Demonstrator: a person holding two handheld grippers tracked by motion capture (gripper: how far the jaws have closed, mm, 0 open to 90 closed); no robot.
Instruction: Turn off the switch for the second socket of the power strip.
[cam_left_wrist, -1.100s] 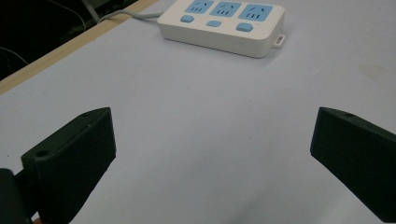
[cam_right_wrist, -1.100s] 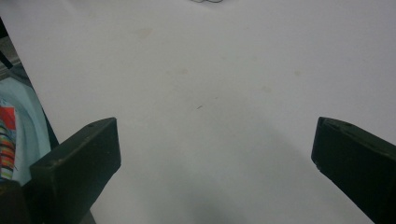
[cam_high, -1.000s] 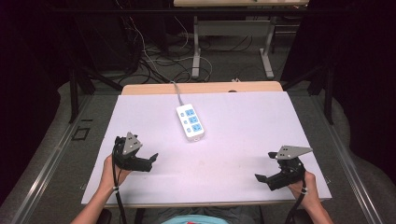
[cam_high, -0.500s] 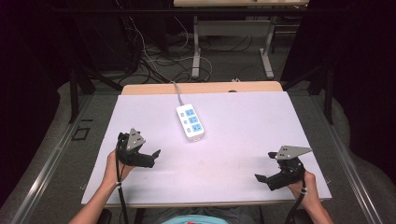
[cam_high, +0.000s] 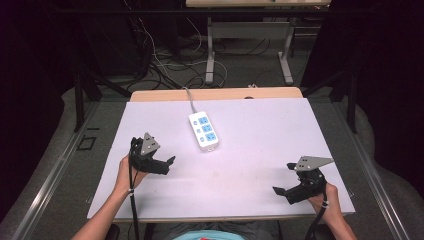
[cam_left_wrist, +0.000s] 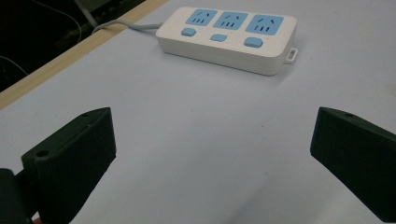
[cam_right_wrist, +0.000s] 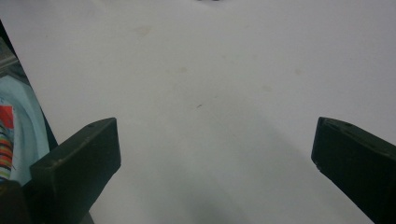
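Left gripper view: white power strip (cam_left_wrist: 227, 38) (blue sockets).

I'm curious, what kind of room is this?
Probably a lab or workshop: a white table holding just a power strip, loose cables on the floor, and dark curtains around.

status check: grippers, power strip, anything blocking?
Left gripper open, empty, aimed at the power strip. Right gripper open, empty, near the table's front edge. Strip flat mid-table, untouched, cord off the far edge. Nothing between left gripper and strip.
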